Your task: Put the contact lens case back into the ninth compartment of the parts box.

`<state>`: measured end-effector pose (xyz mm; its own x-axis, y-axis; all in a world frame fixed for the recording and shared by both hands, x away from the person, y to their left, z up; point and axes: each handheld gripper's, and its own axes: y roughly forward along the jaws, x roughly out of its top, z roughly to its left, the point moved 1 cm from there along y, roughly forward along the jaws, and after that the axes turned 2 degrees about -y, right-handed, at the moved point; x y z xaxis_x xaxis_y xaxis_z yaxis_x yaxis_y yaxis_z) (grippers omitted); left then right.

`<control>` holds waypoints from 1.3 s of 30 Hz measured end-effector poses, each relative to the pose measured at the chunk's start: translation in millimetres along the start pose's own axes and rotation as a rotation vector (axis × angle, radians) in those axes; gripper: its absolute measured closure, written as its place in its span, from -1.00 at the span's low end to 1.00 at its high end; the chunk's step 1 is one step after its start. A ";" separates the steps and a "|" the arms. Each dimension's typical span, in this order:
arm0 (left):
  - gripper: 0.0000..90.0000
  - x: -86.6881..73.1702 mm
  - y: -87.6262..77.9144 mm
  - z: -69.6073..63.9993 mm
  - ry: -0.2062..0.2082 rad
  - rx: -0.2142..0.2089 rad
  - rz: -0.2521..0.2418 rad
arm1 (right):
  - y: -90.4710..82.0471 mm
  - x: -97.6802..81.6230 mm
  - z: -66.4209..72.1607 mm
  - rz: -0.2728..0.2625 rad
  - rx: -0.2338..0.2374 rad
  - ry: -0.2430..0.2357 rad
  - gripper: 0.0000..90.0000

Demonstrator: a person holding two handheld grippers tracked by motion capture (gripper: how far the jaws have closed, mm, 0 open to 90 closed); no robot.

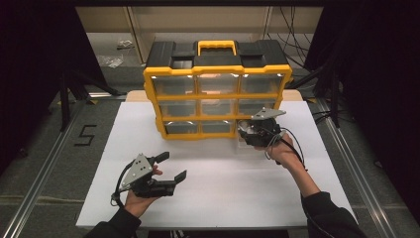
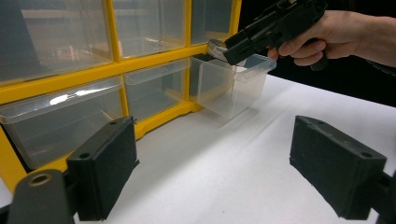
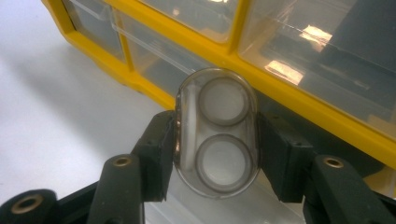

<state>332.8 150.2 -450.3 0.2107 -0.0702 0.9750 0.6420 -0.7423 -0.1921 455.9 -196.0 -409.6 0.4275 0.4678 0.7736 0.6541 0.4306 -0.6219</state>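
We see a yellow-framed organizer point(image 1: 216, 101) with clear drawers standing at the far side of the white table point(image 1: 218, 193); its bottom right drawer point(image 2: 231, 84) is pulled partway out onto the table; the right gripper point(image 3: 217, 140) has its jaws closed on a clear oval piece point(image 3: 216, 132) just above that drawer; the left gripper point(image 1: 172, 167) hovers near the table's front left with its jaws spread wide, holding nothing
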 end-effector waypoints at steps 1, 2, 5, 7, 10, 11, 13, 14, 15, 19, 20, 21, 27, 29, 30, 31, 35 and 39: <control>-0.68 0.1 0.0 -0.1 0.001 0.000 -0.001 | 0.4 0.2 0.0 0.003 -0.002 -0.001 0.10; -0.68 0.2 -0.1 -0.2 0.001 0.002 -0.002 | 0.8 0.4 -0.4 0.002 0.001 -0.002 0.10; -0.68 0.6 -0.9 -0.4 0.004 0.010 -0.012 | 1.9 0.7 -0.1 0.009 -0.008 -0.005 0.10; -0.68 0.6 -1.0 0.1 0.002 0.008 -0.011 | 2.4 0.7 0.0 0.013 -0.005 -0.006 0.10; -0.68 0.3 -0.3 0.0 0.001 0.007 -0.008 | 4.4 0.0 -0.2 0.022 -0.013 -0.011 0.10; -0.68 0.3 -0.4 -0.3 0.004 0.005 -0.007 | 5.1 -0.2 -0.3 0.025 -0.013 -0.011 0.10; -0.68 0.4 -0.5 -0.3 0.003 0.005 -0.007 | 6.4 -0.4 -0.3 0.027 -0.018 -0.009 0.10; -0.68 0.4 -0.4 -0.2 0.002 0.006 -0.008 | 7.0 -0.4 -0.5 0.028 -0.020 -0.015 0.10; -0.68 0.4 -0.3 -0.1 0.001 0.006 -0.008 | 7.0 -0.5 -0.3 0.031 -0.022 -0.017 0.10; -0.68 0.5 -0.4 -0.1 0.001 0.005 -0.008 | 7.5 0.1 -0.5 0.037 -0.025 -0.014 0.10; -0.68 0.4 -0.3 -0.1 0.001 0.005 -0.008 | 7.4 0.3 -0.9 0.042 -0.021 -0.010 0.10; -0.68 0.4 -0.4 -0.2 0.001 0.005 -0.008 | 7.6 0.3 -1.2 0.046 -0.018 -0.009 0.09; -0.68 0.5 -0.5 0.0 0.001 0.007 -0.009 | 8.6 0.5 -1.5 0.053 -0.011 -0.007 0.08; -0.68 0.5 -0.4 0.0 0.001 0.007 -0.008 | 8.4 1.1 -1.7 0.046 -0.008 0.000 0.08; -0.68 0.4 -0.3 0.0 0.000 0.008 -0.008 | 7.9 1.6 -1.6 0.045 -0.008 0.000 0.08; -0.68 0.4 -0.3 -0.1 0.000 0.008 -0.008 | 7.5 1.8 -1.6 0.044 -0.007 -0.001 0.08; -0.68 0.5 -0.6 0.1 -0.001 0.007 -0.009 | 5.3 3.2 -2.7 0.033 -0.004 0.005 0.05; -0.68 0.5 -0.4 0.0 -0.001 0.006 -0.009 | 3.4 4.1 -4.1 0.019 -0.003 0.009 -0.03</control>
<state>332.7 150.4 -449.7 0.2058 -0.0631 0.9766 0.6480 -0.7390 -0.1843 462.4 -195.8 -408.1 0.4453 0.4686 0.7630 0.6481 0.4193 -0.6358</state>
